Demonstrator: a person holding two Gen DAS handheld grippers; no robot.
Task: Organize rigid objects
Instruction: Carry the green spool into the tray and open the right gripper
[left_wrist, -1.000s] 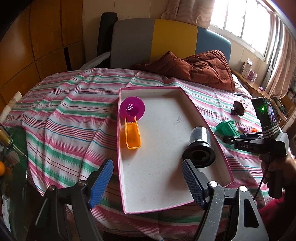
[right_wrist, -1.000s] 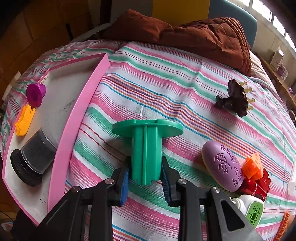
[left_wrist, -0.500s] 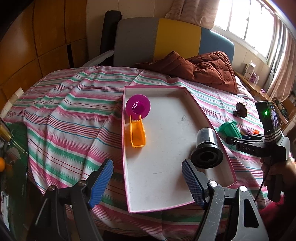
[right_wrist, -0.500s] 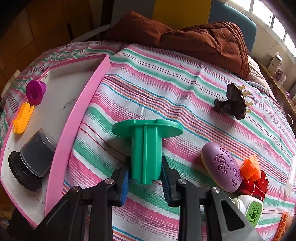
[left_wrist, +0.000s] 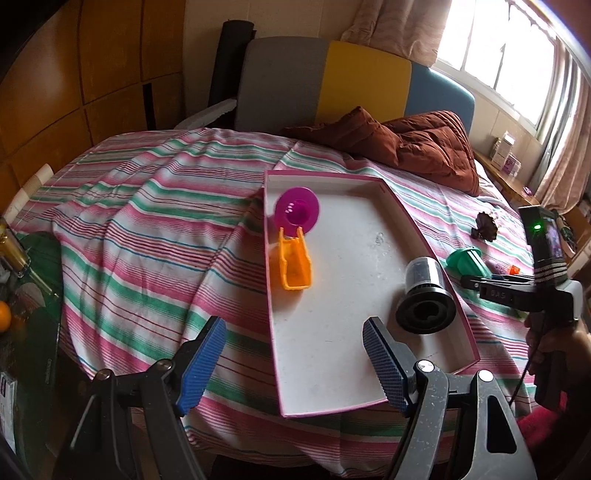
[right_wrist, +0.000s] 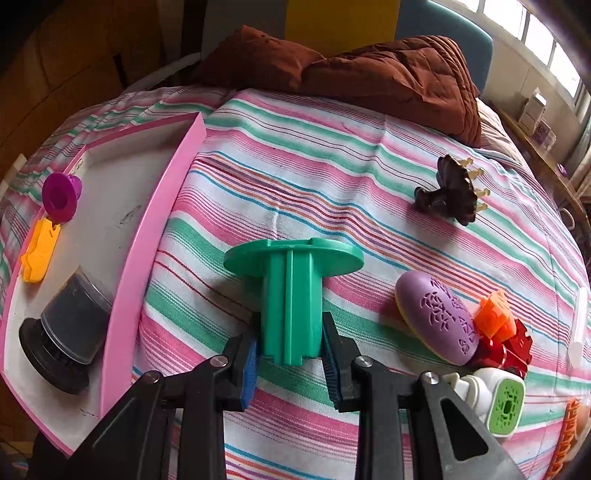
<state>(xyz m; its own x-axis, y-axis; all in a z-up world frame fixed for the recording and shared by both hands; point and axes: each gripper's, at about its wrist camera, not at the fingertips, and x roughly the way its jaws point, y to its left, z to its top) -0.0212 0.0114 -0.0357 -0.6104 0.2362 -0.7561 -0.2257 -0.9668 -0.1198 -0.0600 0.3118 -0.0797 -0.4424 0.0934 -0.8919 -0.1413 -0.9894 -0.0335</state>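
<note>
Fingers of right gripper (right_wrist: 290, 354) clamping green plastic spool (right_wrist: 291, 295) by ribbed stem (stiff, light, likely slick); left gripper (left_wrist: 291, 365) hovering half-open, empty, over pink tray (left_wrist: 436, 254).

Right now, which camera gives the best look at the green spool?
The right wrist view: the green spool fills the centre, clamped in the right gripper. The left wrist view shows only its flange, small, beyond the pink tray.

You're in a home bedroom: a bed (left_wrist: 155, 206) with a striped pink, green and white sheet (right_wrist: 332, 155), a rumpled brown quilt (left_wrist: 424, 147) by the grey, yellow and blue padded headboard (left_wrist: 351, 81), wood wall panels (left_wrist: 92, 74), and a curtained window (left_wrist: 498, 44) letting in daylight
</note>
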